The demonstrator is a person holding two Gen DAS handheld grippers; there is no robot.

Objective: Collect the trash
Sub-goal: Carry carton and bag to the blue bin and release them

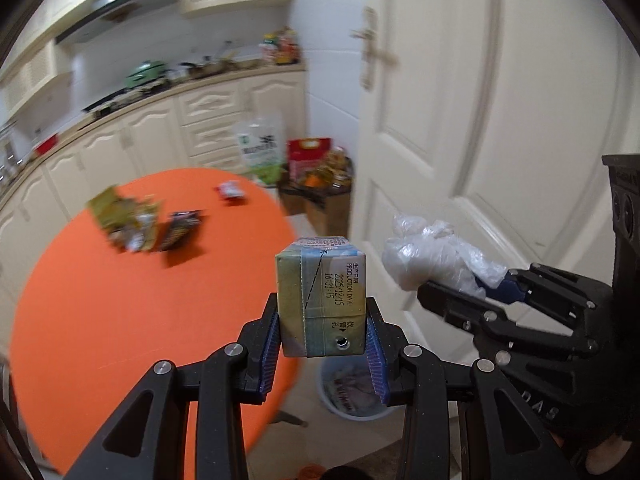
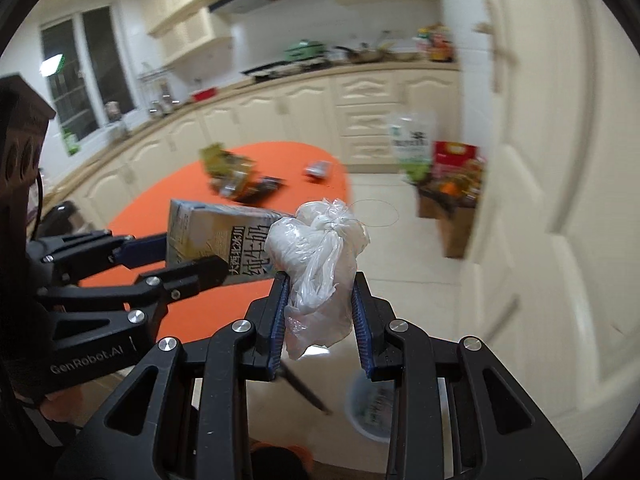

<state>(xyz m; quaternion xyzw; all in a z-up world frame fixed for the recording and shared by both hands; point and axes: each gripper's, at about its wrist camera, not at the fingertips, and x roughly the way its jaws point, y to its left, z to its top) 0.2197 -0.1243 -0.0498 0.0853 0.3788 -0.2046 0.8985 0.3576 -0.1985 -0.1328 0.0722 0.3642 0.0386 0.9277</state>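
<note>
clearly left claw (image 1: 323, 344) clamps "production date" milk carton (image 1: 320, 296), right claw (image 2: 320, 312) pinches plastic bag (image 2: 320, 248).

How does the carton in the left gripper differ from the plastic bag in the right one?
The carton is a rigid printed box with flat faces; the bag is soft, crumpled and translucent white, with no print. The carton keeps square edges between the left gripper pads, while the bag bulges above the right gripper. Both are clamped, held off the table above a bin.
</note>
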